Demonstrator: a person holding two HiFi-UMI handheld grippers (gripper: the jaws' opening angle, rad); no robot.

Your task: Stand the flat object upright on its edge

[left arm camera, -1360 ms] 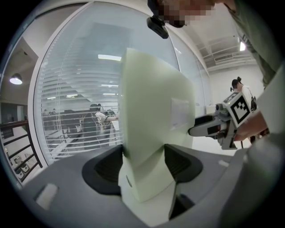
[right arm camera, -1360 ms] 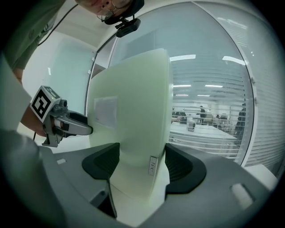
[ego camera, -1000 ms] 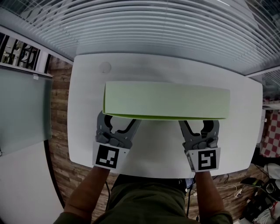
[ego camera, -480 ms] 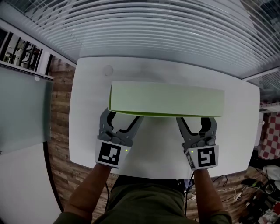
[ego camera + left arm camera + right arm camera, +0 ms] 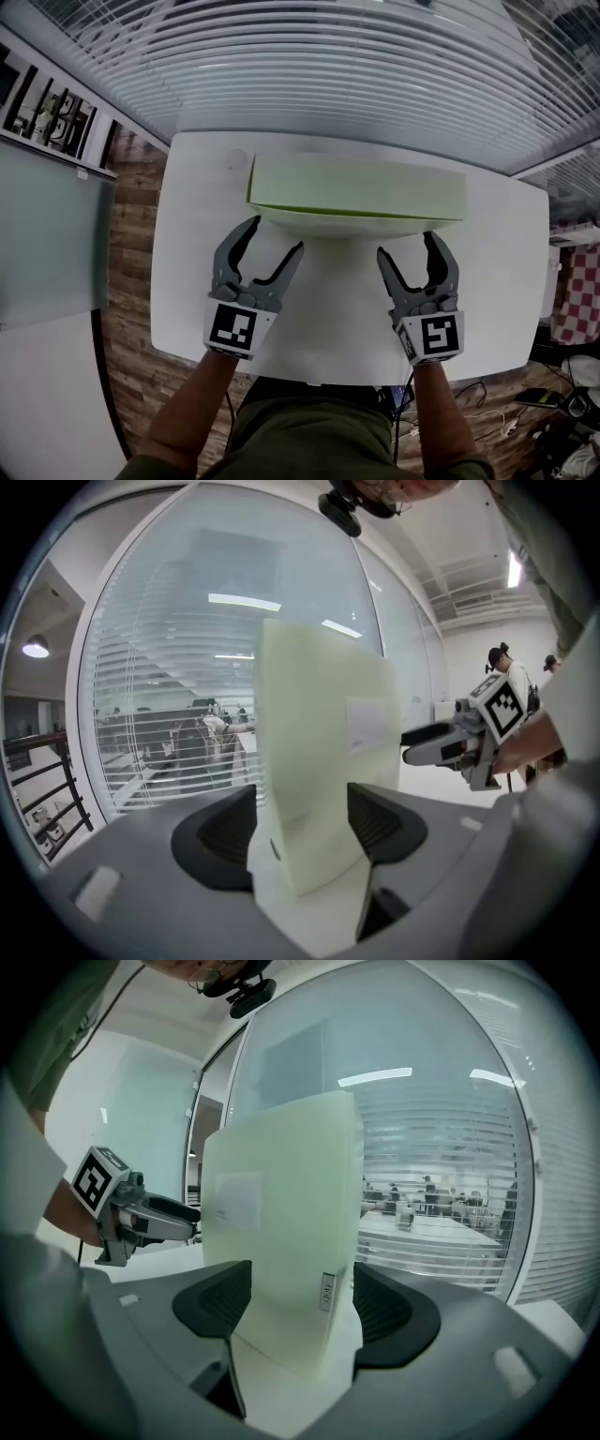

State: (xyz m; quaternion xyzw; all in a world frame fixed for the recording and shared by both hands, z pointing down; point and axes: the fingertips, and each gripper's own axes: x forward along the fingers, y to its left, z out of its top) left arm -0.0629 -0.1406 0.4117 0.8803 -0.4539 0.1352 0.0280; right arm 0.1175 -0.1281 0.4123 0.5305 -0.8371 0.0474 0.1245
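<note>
While I watch from the head view, the widest thing in sight is the window with blinds (image 5: 356, 75) running across the far side. Below it sits the white table (image 5: 187, 309), with wooden floor (image 5: 127, 234) showing at its left.

On the far middle of the table is the pale green board (image 5: 356, 187), a long, thick slab with its length running left to right. Both gripper views show it standing on its long edge, upright or close to it, with nothing leaning against it.

My left gripper (image 5: 275, 239) is on the near side of the board, towards its left end, and its fingers are spread wide apart. In the left gripper view the board's end rises beyond the gap between the two dark pads, and neither pad presses on it. From above, the outer fingertip comes close to the board's lower left corner, with a small gap showing.

My right gripper (image 5: 408, 246) mirrors this near the right end. Its fingers are also wide apart and hold nothing, and its tips are just short of the board's lower edge.

A white label (image 5: 239, 1199) sits on the board's broad face. A small tag (image 5: 326, 1293) is fixed on its narrow end. A faint round mark (image 5: 236, 159) lies on the table by the board's far left corner.
</note>
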